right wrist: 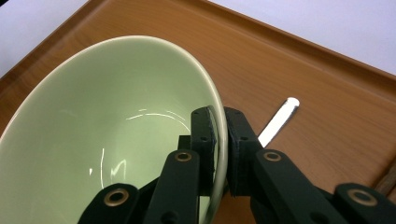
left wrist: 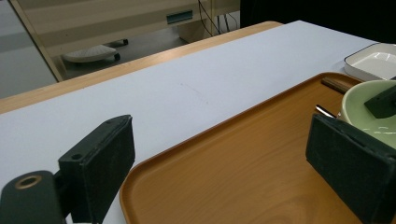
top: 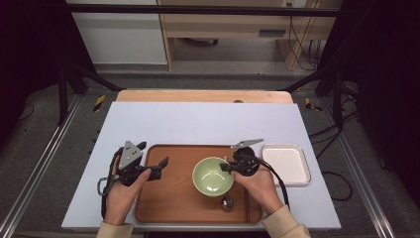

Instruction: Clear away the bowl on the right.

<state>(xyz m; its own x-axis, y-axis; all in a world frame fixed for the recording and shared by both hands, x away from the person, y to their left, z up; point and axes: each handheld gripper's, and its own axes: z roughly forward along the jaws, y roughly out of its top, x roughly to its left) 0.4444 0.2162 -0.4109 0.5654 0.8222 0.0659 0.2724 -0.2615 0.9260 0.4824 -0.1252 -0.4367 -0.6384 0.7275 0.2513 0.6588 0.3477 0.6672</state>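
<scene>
A pale green bowl [top: 213, 176] [right wrist: 116, 130] sits over the middle of a brown wooden tray [top: 168, 198] [right wrist: 289, 60]. My right gripper [top: 224, 167] [right wrist: 220, 126] is shut on the bowl's right rim, one jaw inside and one outside. In the right gripper view the bowl looks tilted. My left gripper [top: 154, 153] [left wrist: 224, 158] hovers open over the tray's left part with nothing between its jaws. In the left gripper view the bowl [left wrist: 369, 112] lies at the right, over the tray [left wrist: 233, 172].
A white square dish [top: 287, 163] [left wrist: 373, 60] stands on the pale mat right of the tray. A metal utensil [top: 228, 202] [right wrist: 279, 120] [left wrist: 324, 111] lies on the tray beside the bowl. A dark wooden stick [left wrist: 336, 84] lies near the tray's far rim.
</scene>
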